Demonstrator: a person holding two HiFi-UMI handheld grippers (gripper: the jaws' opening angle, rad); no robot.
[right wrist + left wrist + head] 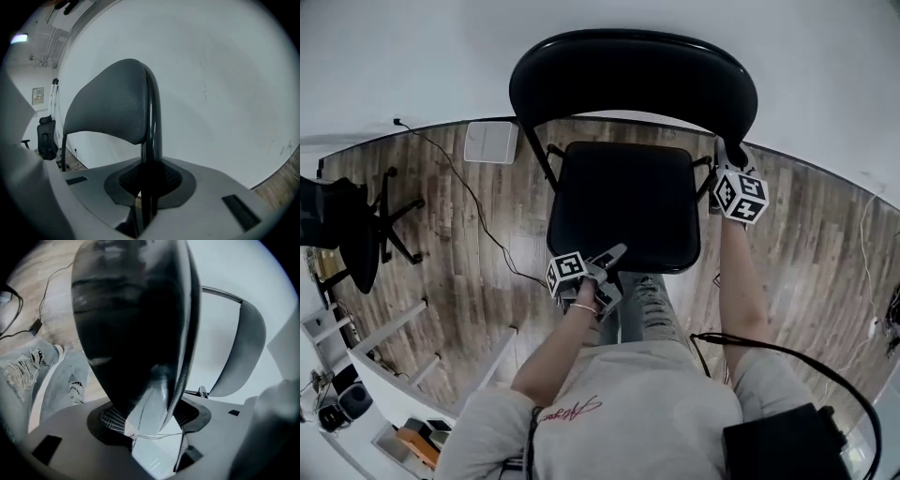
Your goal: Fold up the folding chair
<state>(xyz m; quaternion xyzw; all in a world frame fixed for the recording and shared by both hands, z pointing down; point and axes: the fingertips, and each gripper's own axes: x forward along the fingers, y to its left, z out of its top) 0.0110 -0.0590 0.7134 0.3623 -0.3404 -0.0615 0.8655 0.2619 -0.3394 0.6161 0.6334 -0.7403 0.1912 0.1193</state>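
The black folding chair stands open in front of me on the wood floor, its seat (623, 202) flat and its padded backrest (633, 80) toward the white wall. My left gripper (614, 267) is at the seat's front edge, one finger over it and one under. In the left gripper view the seat (126, 324) fills the gap of my left gripper (154, 394), which is shut on it. My right gripper (724, 155) is at the backrest's right side. There my right gripper (147, 173) is shut on the black frame tube (152, 122) beside the backrest pad (110, 103).
My legs in torn jeans (647, 305) stand just behind the seat's front edge. A black office chair (356, 230) is at the left. A cable (478, 216) runs across the floor from a white panel (490, 141). White shelves (356, 375) fill the lower left.
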